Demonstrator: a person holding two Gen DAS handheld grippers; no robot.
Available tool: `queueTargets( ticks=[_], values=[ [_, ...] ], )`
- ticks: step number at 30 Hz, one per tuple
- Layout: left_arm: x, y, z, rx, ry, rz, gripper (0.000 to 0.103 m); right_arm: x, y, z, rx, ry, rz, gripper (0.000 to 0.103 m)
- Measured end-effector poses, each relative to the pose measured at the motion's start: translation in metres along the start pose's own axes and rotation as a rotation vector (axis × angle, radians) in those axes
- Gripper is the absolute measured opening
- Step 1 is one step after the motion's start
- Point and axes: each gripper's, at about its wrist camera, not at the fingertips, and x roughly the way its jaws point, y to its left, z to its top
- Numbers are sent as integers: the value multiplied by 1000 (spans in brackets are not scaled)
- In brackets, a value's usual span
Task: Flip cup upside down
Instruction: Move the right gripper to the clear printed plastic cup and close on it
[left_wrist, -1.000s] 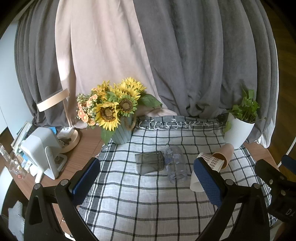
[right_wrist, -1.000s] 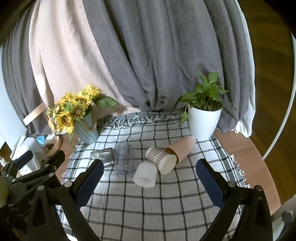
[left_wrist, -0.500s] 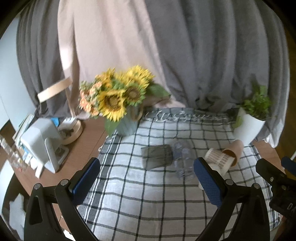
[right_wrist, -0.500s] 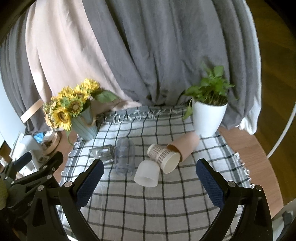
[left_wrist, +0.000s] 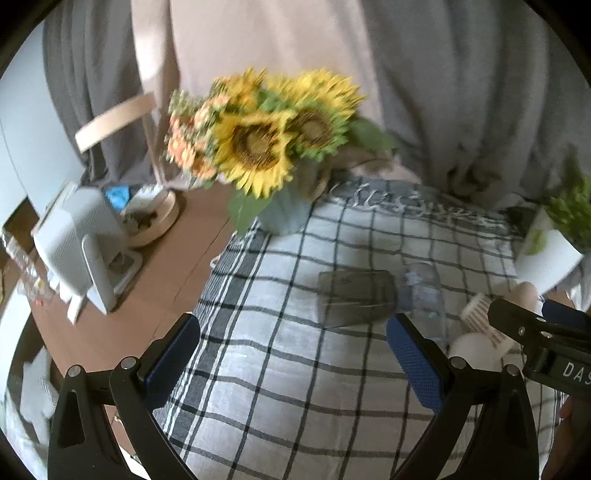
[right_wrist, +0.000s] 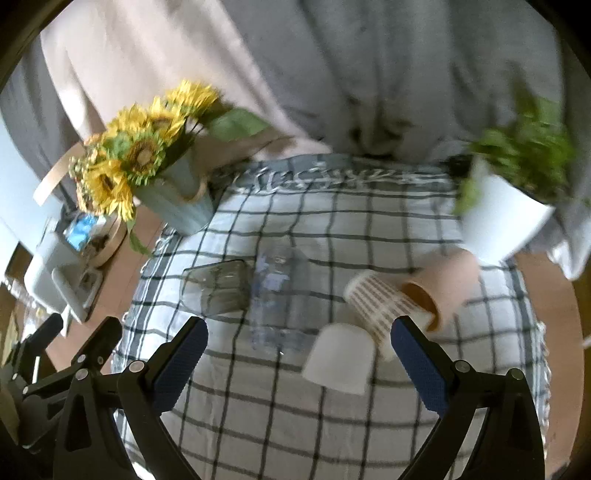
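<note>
Altogether five cups (right_wrist: 340, 365) lying sideways

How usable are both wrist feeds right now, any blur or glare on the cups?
Left wrist: motion blur smears the sunflowers and grey glass. Right wrist: similar smear; the white cup and clear cup have soft edges. No strong glare; fisheye bends the tablecloth grid.

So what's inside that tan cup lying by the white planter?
The tan cup lies on its side, its mouth toward the camera. Only a dark brown inner wall shows; nothing visible inside. Its lower rim is hidden behind the right gripper finger.
</note>
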Motion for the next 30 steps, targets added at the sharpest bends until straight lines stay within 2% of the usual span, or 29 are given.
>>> queueTargets(
  ticks=[8,16,19,30],
  values=[
    [39,10,6,-68,90,37,103,71,12,27,-51,228,98,97],
    [62,12,5,-94,145,58,103,129,11,35,-67,425,104,91],
    [66,13,6,-102,156,64,103,143,12,35,-69,475,114,90],
    [76,13,8,-116,175,98,103,179,17,37,-104,570,78,85]
  ],
)
